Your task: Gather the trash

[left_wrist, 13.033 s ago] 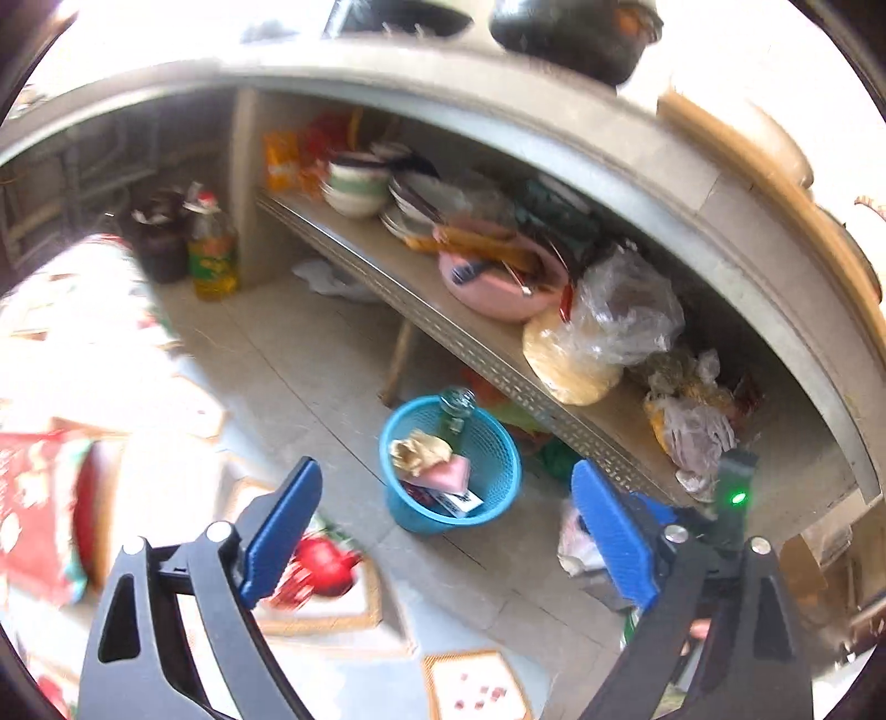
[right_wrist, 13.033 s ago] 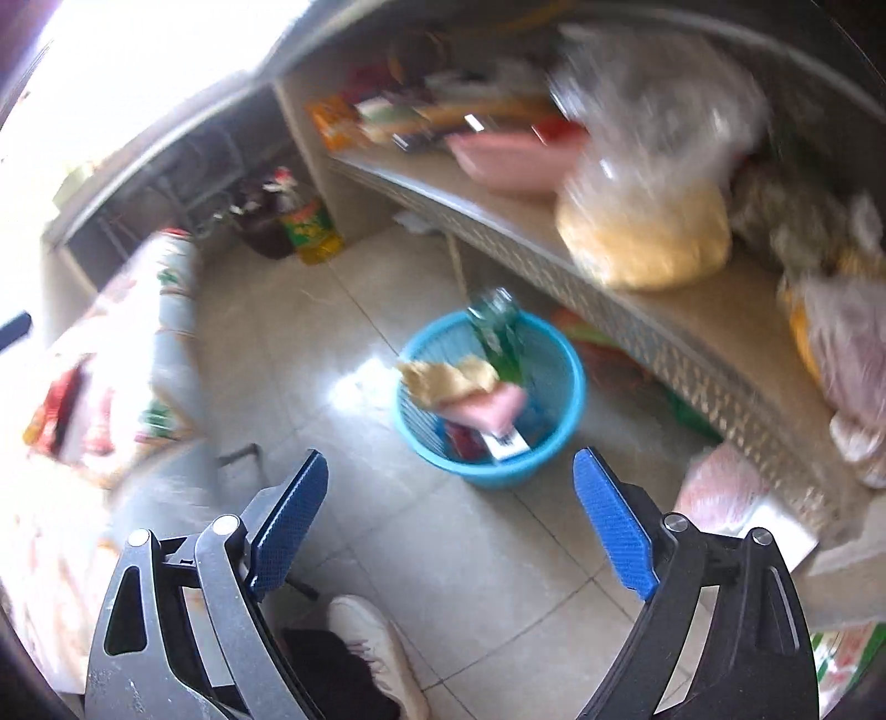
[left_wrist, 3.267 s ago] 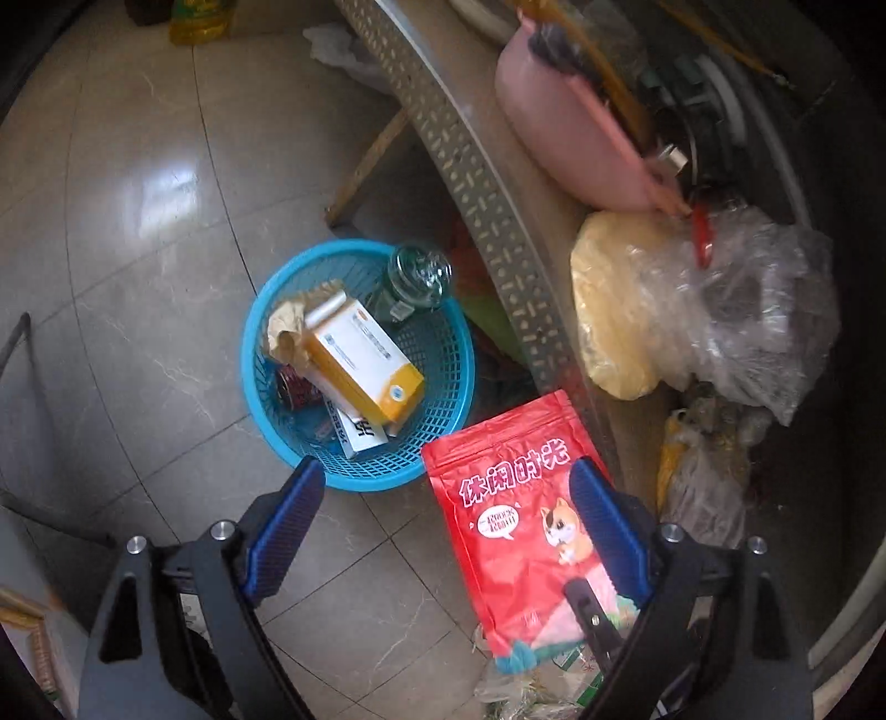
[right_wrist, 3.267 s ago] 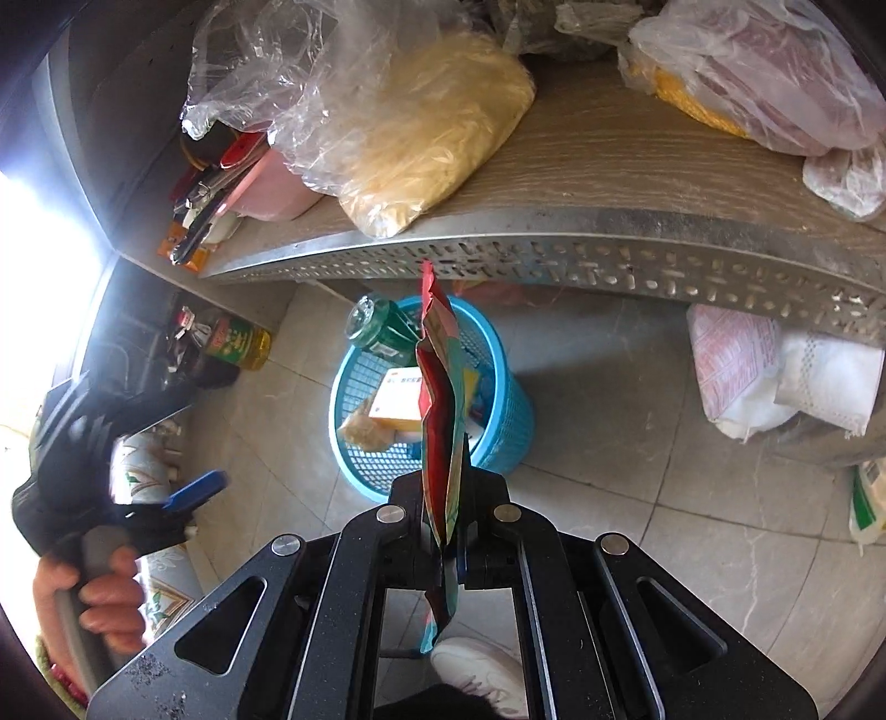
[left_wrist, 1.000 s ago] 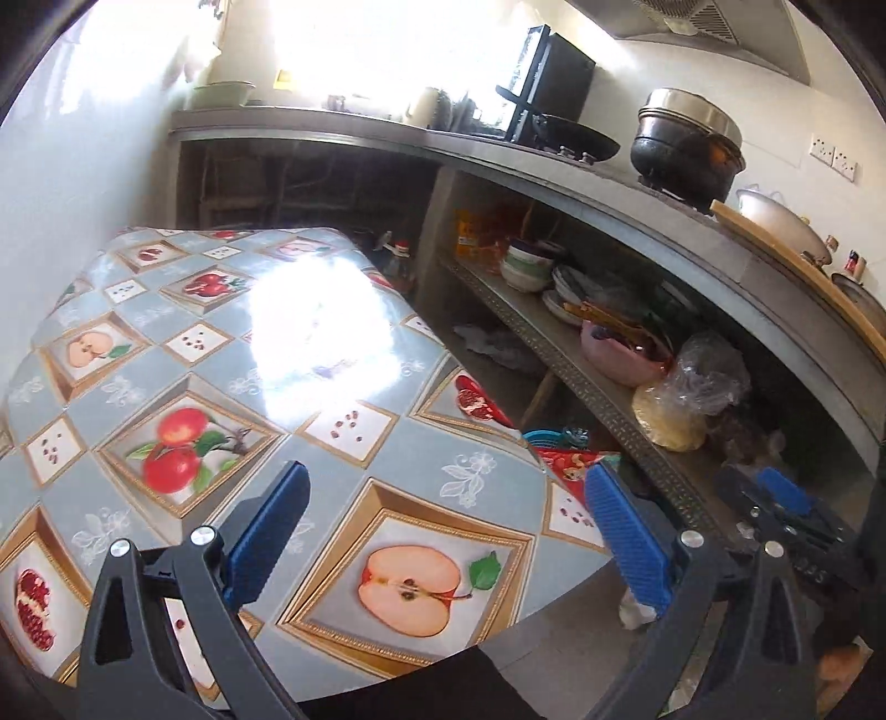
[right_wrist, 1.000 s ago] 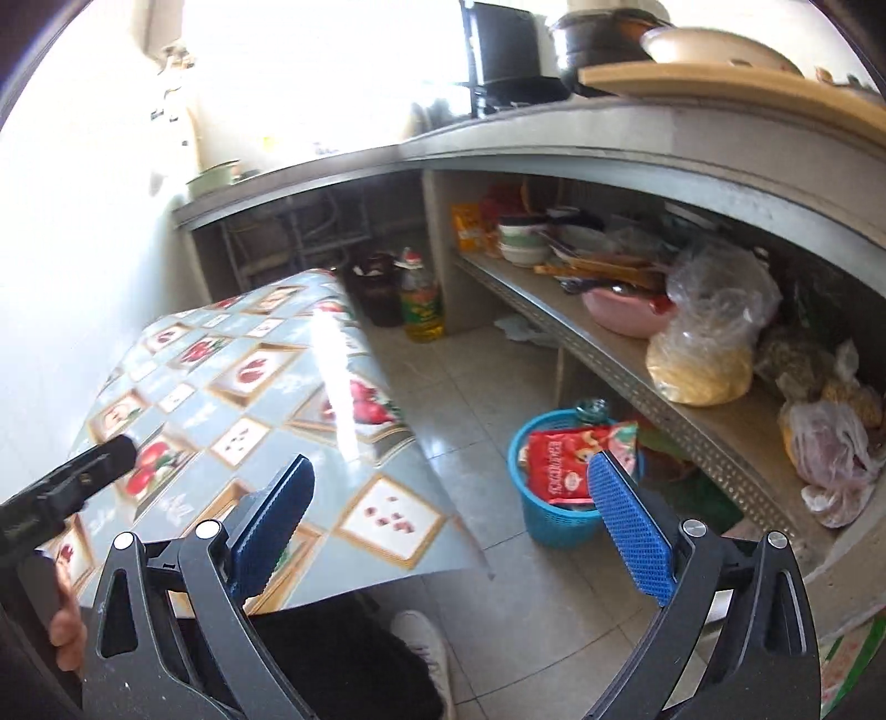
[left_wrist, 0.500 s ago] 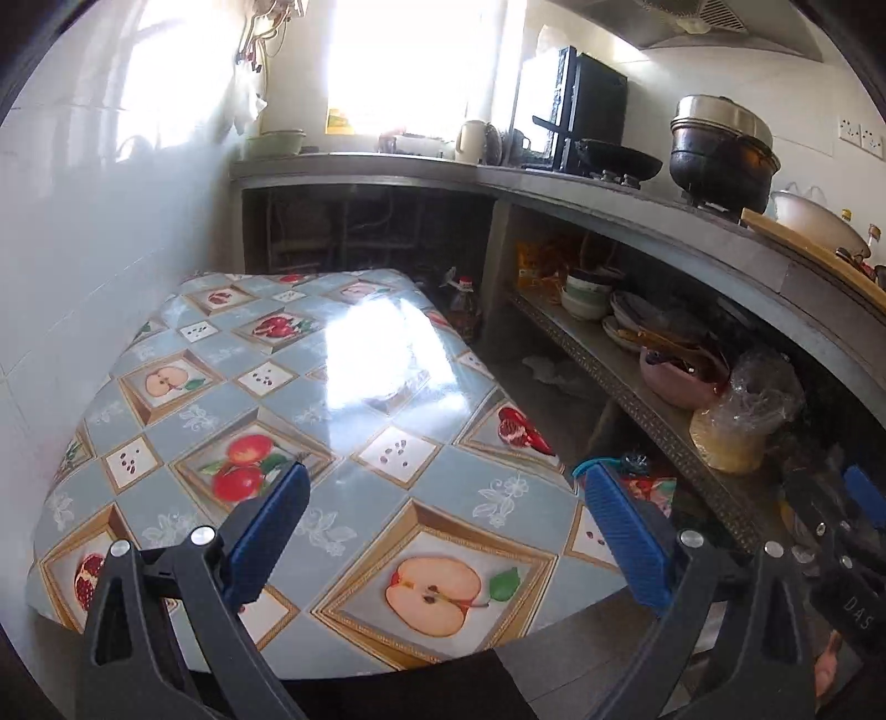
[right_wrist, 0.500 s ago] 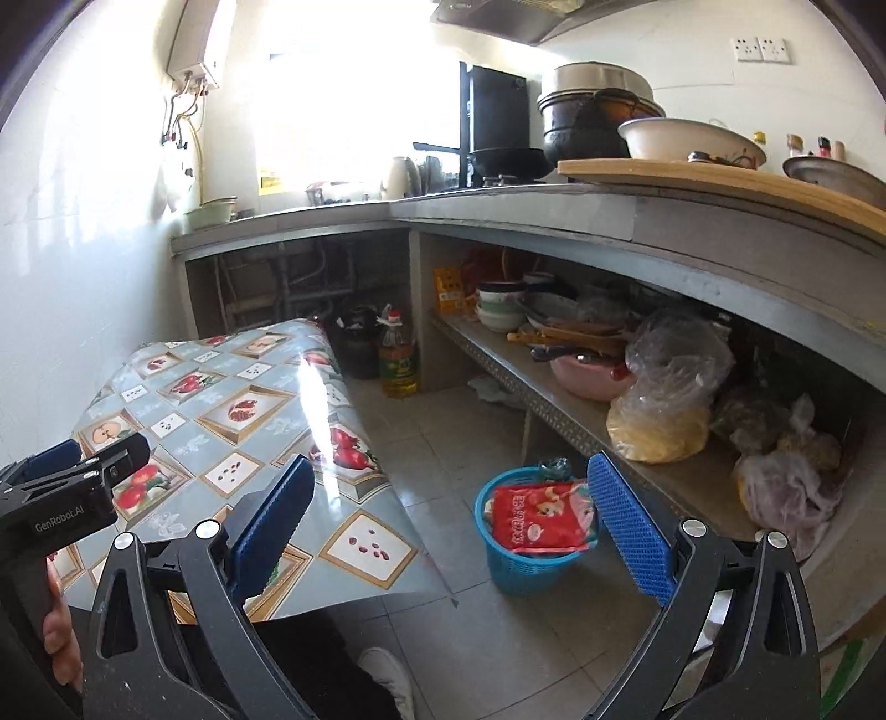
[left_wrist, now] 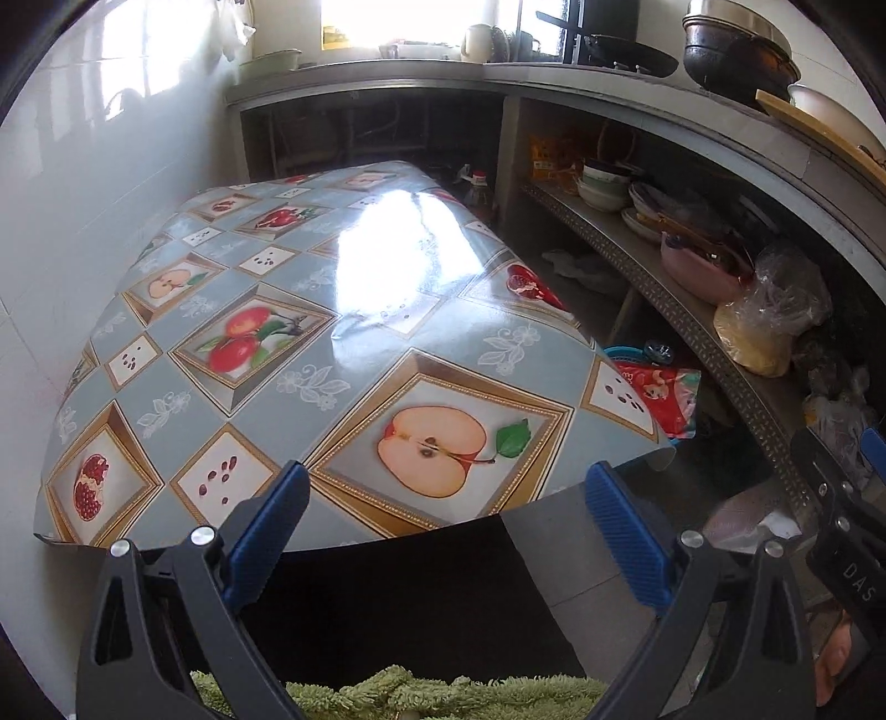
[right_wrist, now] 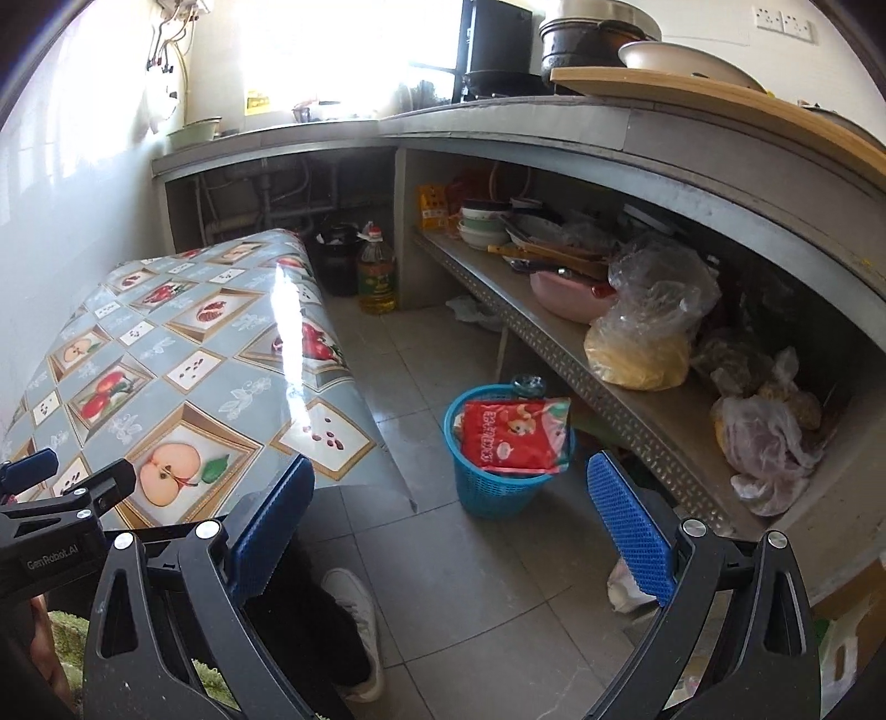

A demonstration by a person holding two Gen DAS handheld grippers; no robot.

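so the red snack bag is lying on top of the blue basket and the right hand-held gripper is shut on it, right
Not quite. The red snack bag does lie on top of the blue basket, but the right hand-held gripper is open and holds nothing, as the right wrist view shows.

Bright daylight floods through the window [right_wrist: 354, 50] behind the grey stone counter [right_wrist: 554, 119] that runs along the far and right walls of this small kitchen. In front of me a table under a glossy fruit-print oilcloth [left_wrist: 310, 332] stands against the white tiled wall [left_wrist: 83, 166] and throws back a hard glare. Below the counter, a perforated metal shelf [right_wrist: 559, 343] is crowded with bowls and plastic bags. Grey floor tiles [right_wrist: 443, 581] stretch between table and shelf.
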